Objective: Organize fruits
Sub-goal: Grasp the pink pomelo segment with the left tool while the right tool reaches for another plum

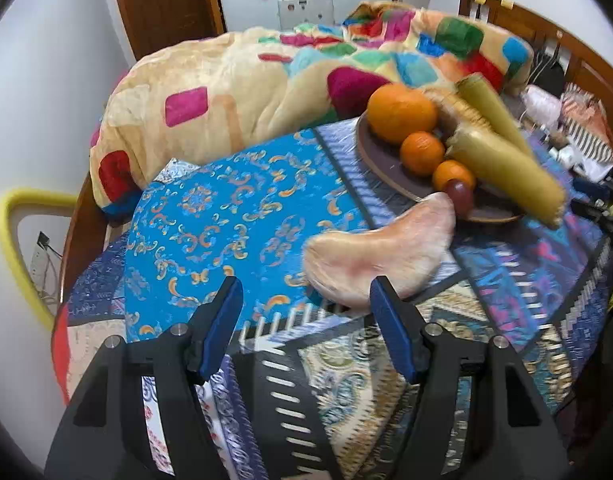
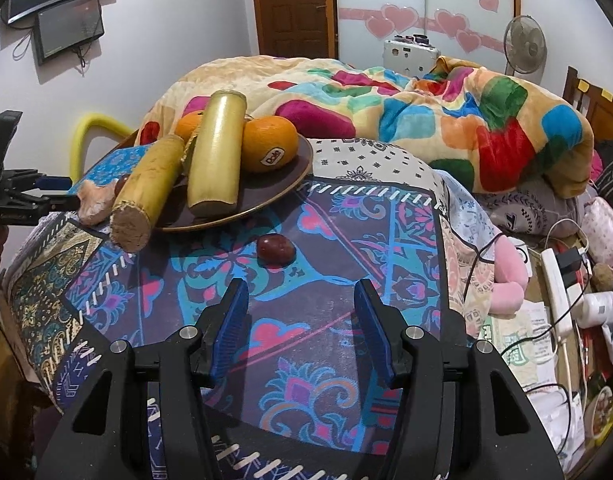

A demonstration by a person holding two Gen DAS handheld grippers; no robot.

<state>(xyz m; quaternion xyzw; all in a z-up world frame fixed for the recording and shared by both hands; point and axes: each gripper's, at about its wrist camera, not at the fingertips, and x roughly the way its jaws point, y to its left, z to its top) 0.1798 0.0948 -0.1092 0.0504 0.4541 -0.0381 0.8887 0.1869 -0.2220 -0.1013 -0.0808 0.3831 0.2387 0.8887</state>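
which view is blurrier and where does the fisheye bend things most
Left wrist view: motion smear on the sugarcane pieces and the pale pomelo wedge, though the left gripper stays crisp. Right wrist view: sharp, the Dole sticker on the orange is readable. In both views the dark corners vignette and the bed edges and door frames bow near the rim.

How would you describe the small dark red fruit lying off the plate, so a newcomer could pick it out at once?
Start at the brown plate piled with oranges and sugarcane pieces on the patterned tablecloth. Just in front of the plate, ahead of the open right gripper, lies the small dark red fruit, alone on the cloth. It is glossy, maroon and egg-shaped, far smaller than the Dole-stickered orange.
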